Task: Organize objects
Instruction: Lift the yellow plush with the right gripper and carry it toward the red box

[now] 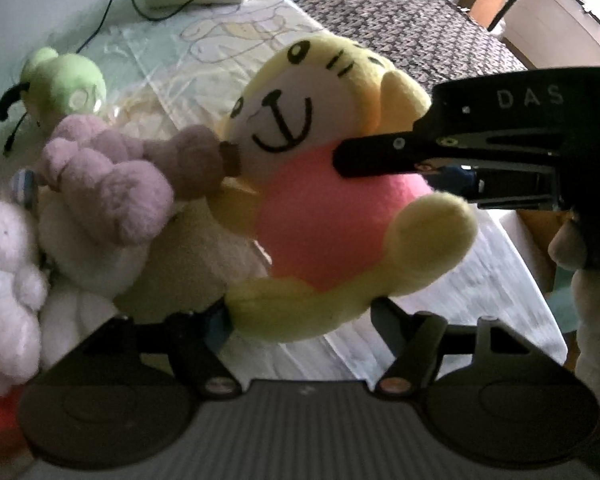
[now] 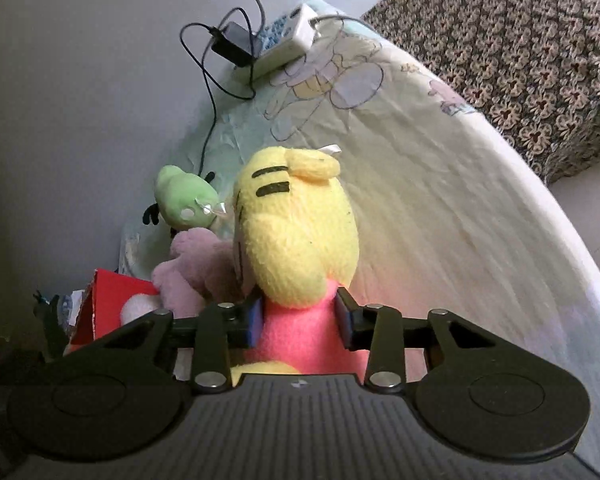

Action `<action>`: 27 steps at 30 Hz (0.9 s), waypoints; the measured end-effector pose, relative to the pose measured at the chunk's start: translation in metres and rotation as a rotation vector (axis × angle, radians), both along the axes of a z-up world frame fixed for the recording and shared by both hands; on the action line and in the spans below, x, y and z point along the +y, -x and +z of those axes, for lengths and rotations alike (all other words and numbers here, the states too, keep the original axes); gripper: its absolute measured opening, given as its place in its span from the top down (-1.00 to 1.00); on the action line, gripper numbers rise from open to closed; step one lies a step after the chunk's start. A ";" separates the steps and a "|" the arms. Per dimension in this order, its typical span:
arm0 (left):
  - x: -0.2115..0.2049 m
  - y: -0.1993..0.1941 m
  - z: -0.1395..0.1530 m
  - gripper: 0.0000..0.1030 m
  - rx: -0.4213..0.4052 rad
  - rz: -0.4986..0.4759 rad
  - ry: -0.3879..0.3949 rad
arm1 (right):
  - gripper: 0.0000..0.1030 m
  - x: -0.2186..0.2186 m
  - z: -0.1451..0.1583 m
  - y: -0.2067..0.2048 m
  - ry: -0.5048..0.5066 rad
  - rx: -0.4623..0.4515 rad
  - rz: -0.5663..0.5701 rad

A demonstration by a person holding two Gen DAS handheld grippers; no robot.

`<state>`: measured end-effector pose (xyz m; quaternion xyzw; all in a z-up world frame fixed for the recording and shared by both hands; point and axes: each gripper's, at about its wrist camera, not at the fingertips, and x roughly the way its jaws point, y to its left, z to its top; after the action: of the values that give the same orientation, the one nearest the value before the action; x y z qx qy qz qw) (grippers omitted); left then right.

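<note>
A yellow tiger plush (image 1: 324, 216) with a pink body and white face hangs above the bed. In the right wrist view I see the back of the tiger plush (image 2: 300, 236); my right gripper (image 2: 298, 324) is shut on its pink body, blue pads pressing both sides. From the left wrist view one black finger (image 1: 380, 152) of that gripper lies across the plush's chest. My left gripper (image 1: 298, 320) sits under the toy with its fingers spread wide, and the plush's yellow leg lies between them.
A pile of toys lies to the left: a mauve plush (image 1: 108, 184), a green plush (image 1: 64, 84), a white fluffy plush (image 1: 8, 260) and a cream one (image 1: 188, 264). A red box (image 2: 108, 300) is beside them. A power strip (image 2: 288, 44) with cables lies at the far end of the cartoon-print sheet (image 2: 420, 200).
</note>
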<state>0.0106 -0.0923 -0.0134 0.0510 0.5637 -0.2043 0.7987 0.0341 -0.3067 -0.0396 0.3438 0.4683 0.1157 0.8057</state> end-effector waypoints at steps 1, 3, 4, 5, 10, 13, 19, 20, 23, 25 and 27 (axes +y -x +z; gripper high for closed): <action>-0.001 0.003 0.003 -0.42 -0.009 -0.005 -0.001 | 0.23 0.001 0.003 0.003 0.007 -0.009 -0.001; -0.002 0.009 0.008 -0.42 -0.026 -0.012 -0.005 | 0.23 0.002 0.010 0.009 0.022 -0.032 -0.005; -0.003 0.012 0.011 -0.42 -0.037 -0.015 -0.007 | 0.23 0.003 0.013 0.011 0.027 -0.043 -0.008; -0.002 0.014 0.013 -0.42 -0.049 -0.016 -0.007 | 0.23 0.005 0.018 0.014 0.034 -0.059 -0.009; -0.001 0.024 0.027 -0.42 -0.105 -0.017 -0.001 | 0.23 0.008 0.039 0.027 0.051 -0.119 -0.019; -0.001 0.024 0.036 -0.42 -0.135 -0.019 0.000 | 0.23 0.011 0.052 0.033 0.062 -0.158 -0.020; 0.004 0.031 0.056 -0.42 -0.198 -0.037 -0.015 | 0.23 0.015 0.071 0.043 0.050 -0.207 -0.045; 0.005 0.032 0.058 -0.42 -0.207 -0.038 -0.021 | 0.23 0.016 0.072 0.044 0.039 -0.209 -0.048; 0.013 0.033 0.062 -0.43 -0.222 -0.044 -0.036 | 0.23 0.021 0.075 0.047 0.012 -0.211 -0.055; 0.019 0.034 0.065 -0.43 -0.231 -0.047 -0.046 | 0.23 0.027 0.076 0.048 -0.001 -0.217 -0.056; 0.025 0.036 0.069 -0.43 -0.236 -0.045 -0.054 | 0.23 0.034 0.079 0.048 -0.019 -0.218 -0.060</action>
<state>-0.0254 -0.0671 0.0553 0.1088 0.4696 -0.1996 0.8531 -0.0139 -0.2726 0.0395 0.3508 0.3662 0.1328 0.8516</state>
